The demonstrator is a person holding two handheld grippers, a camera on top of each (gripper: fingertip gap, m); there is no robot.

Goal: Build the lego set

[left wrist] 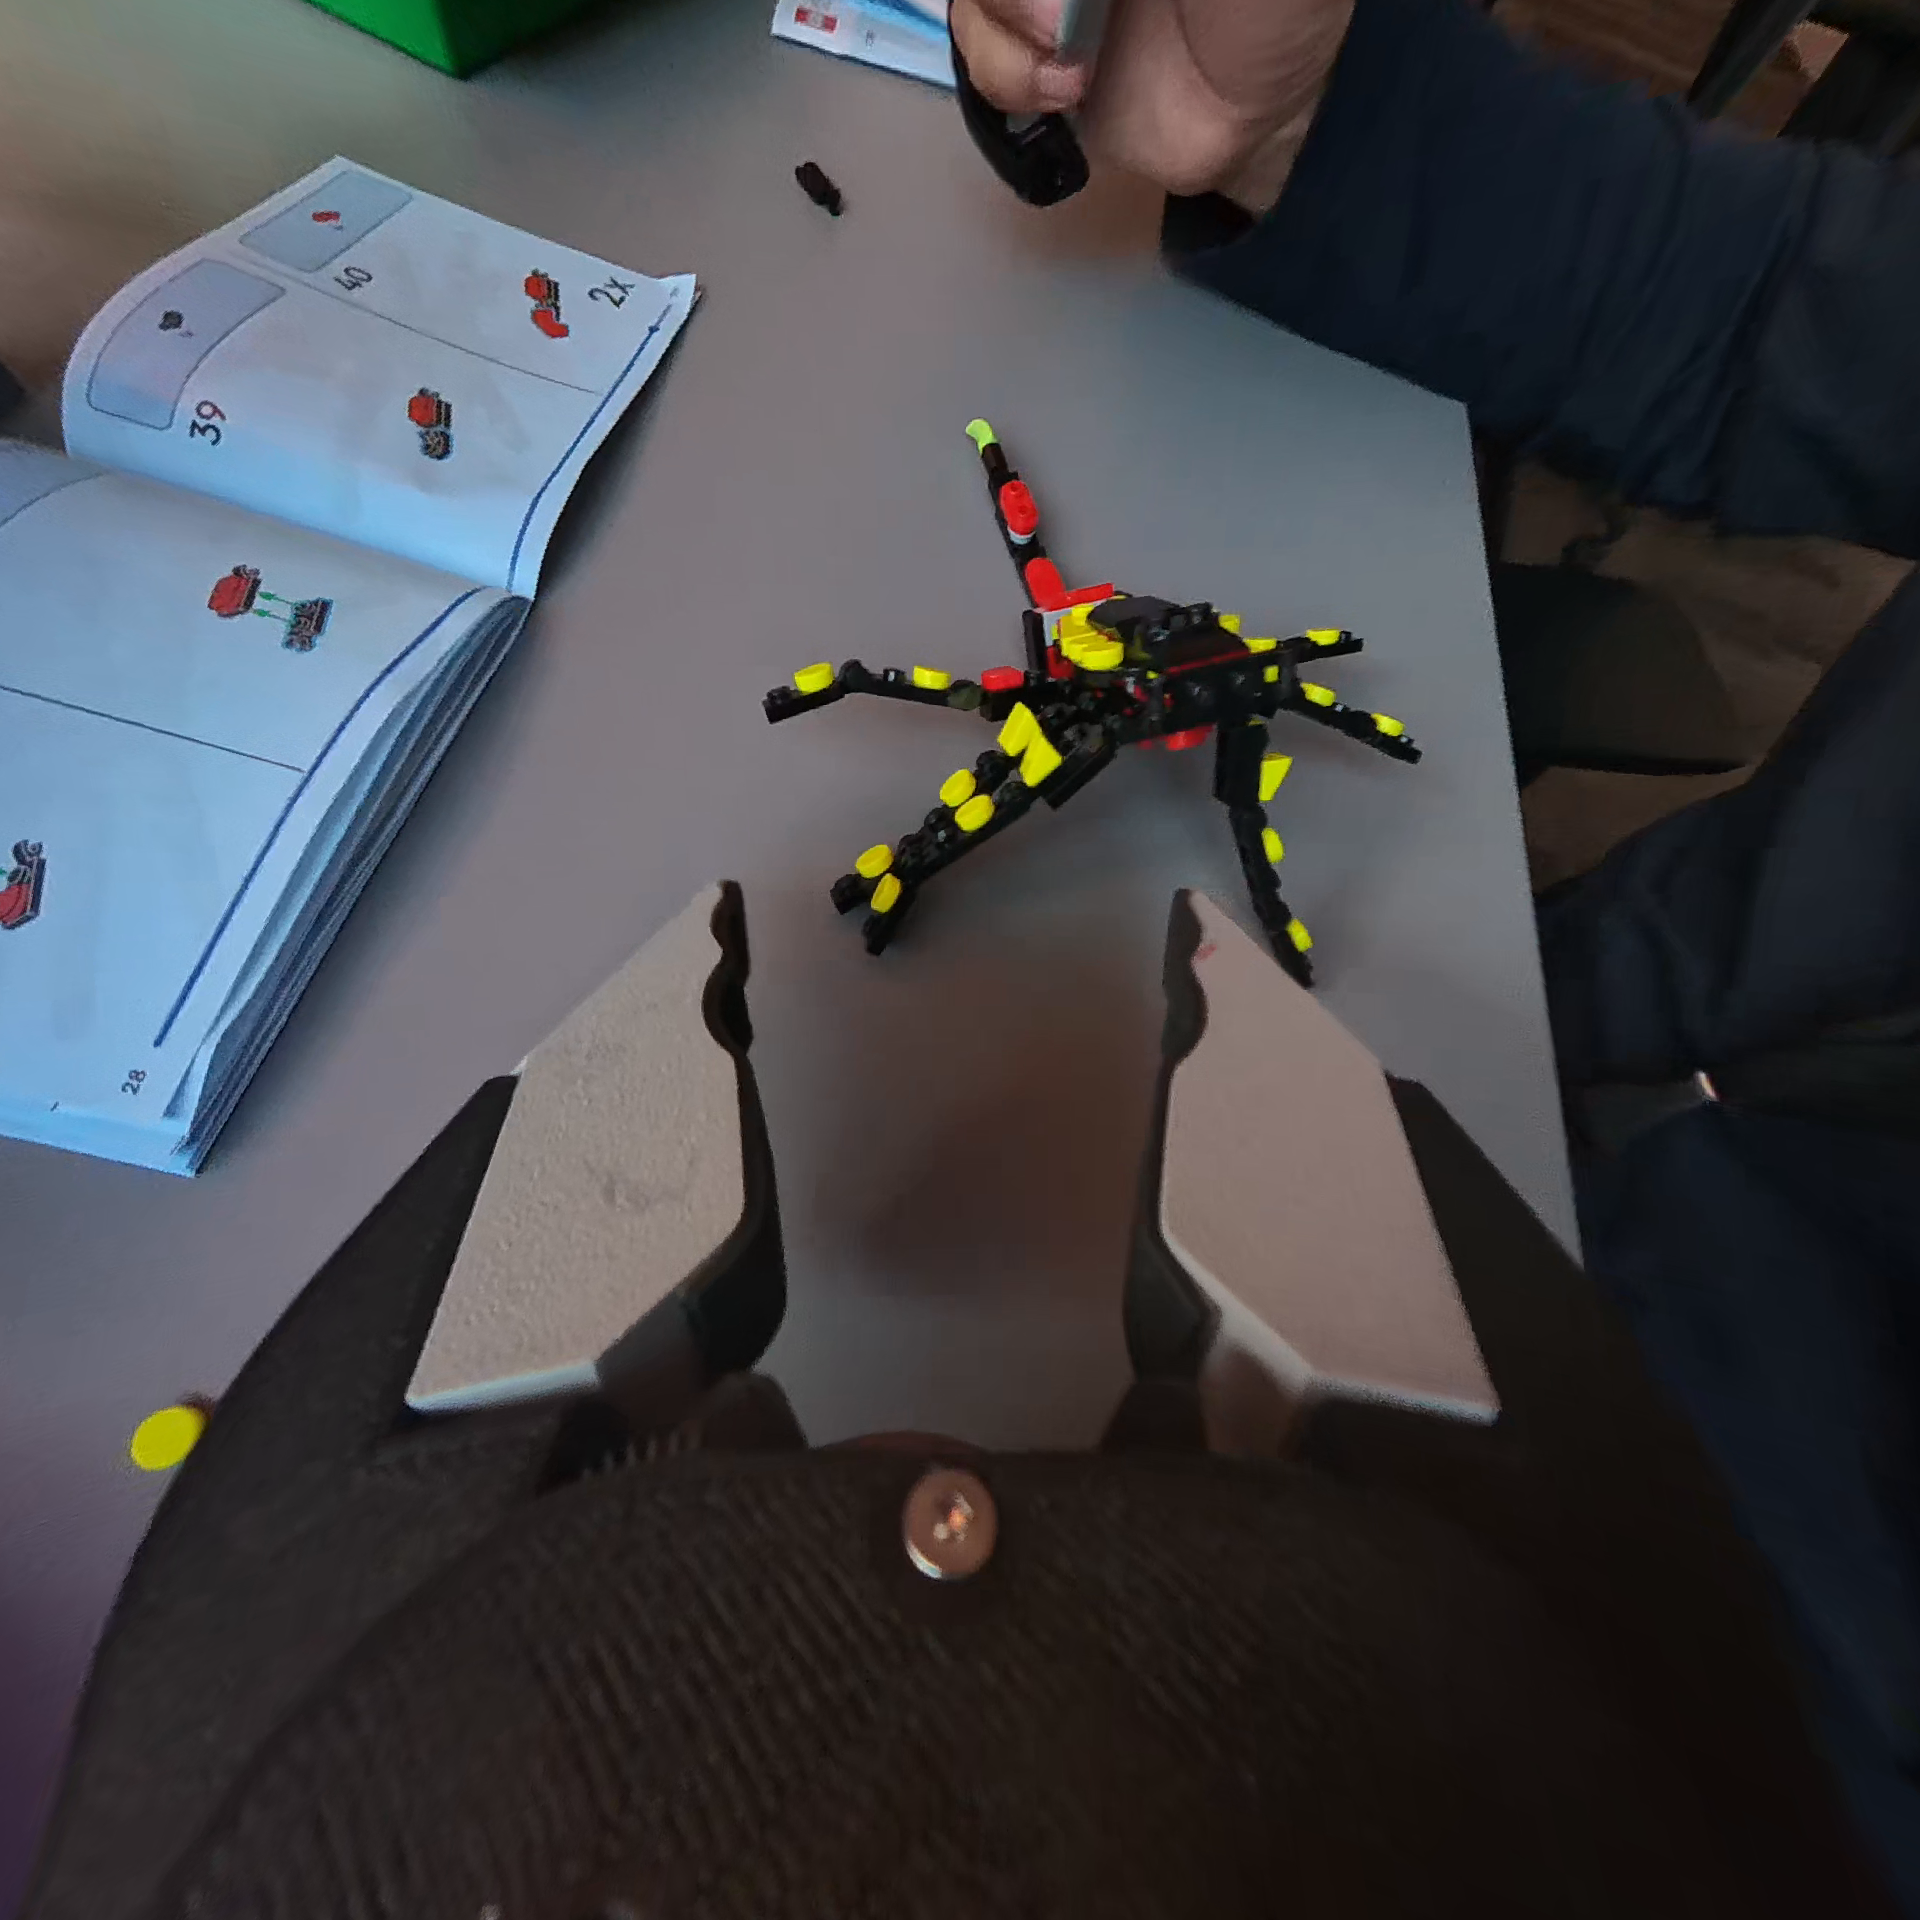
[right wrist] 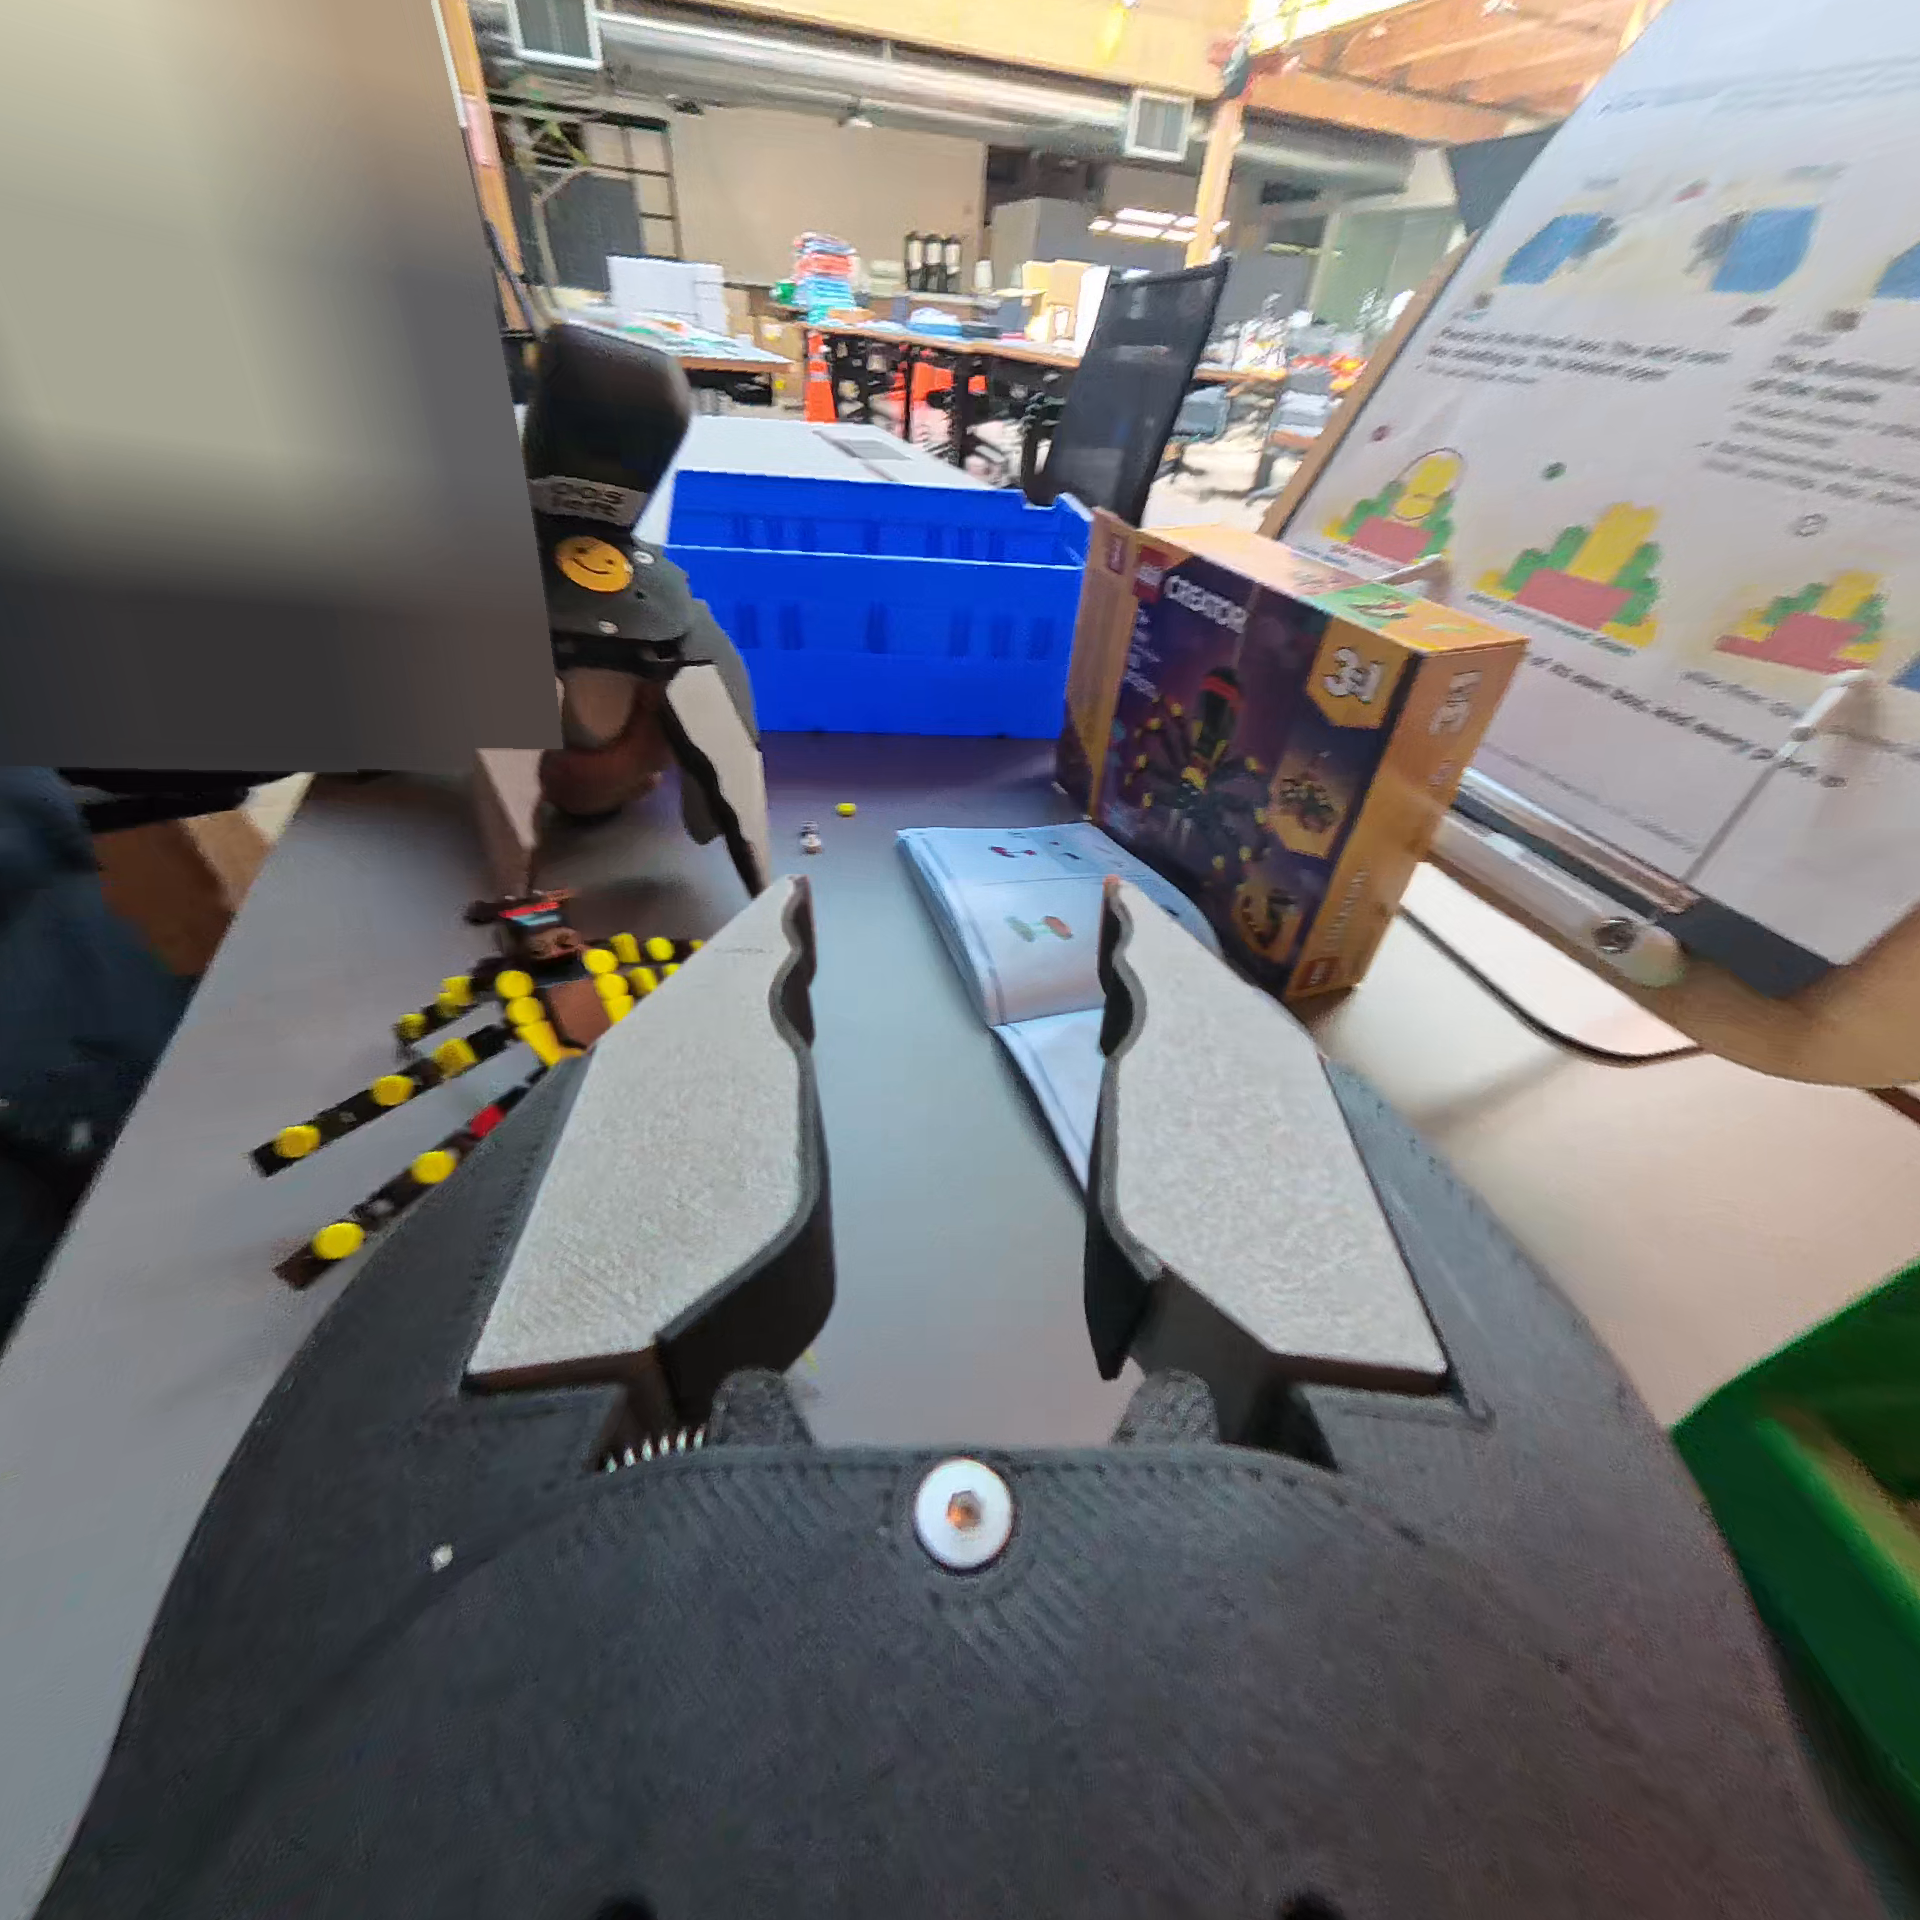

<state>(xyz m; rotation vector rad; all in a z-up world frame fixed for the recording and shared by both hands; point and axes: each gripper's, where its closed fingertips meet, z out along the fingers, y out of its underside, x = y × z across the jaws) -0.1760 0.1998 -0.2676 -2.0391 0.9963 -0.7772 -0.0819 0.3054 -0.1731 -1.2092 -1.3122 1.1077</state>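
A black, yellow and red lego scorpion model [left wrist: 1101, 686] stands on the grey table [left wrist: 883, 436], tail raised with a green tip. My left gripper [left wrist: 951, 904] is open and empty, just short of the model's front legs. The model also shows in the right wrist view [right wrist: 499, 1029], left of my right gripper [right wrist: 951, 904], which is open and empty over the table. The open instruction booklet [left wrist: 260, 623] lies to the left; it also shows in the right wrist view [right wrist: 1029, 935]. A small black piece [left wrist: 819, 187] lies far on the table. A yellow round piece [left wrist: 166, 1436] lies near my left gripper's base.
The lego box [right wrist: 1278, 748] stands behind the booklet, with a blue bin [right wrist: 883, 613] beyond it. A green bin [right wrist: 1829, 1507] sits at the right, a display board [right wrist: 1662, 416] behind it. A person's hand [left wrist: 1143, 83] and dark sleeve [left wrist: 1558, 260] are at the far side. Small loose pieces [right wrist: 826, 823] lie mid-table. My hands' fingertips stand some 20 centimetres from each other. My left gripper is the nearer one to the yellow round piece [left wrist: 166, 1436]: about 12 centimetres, against 25 centimetres.
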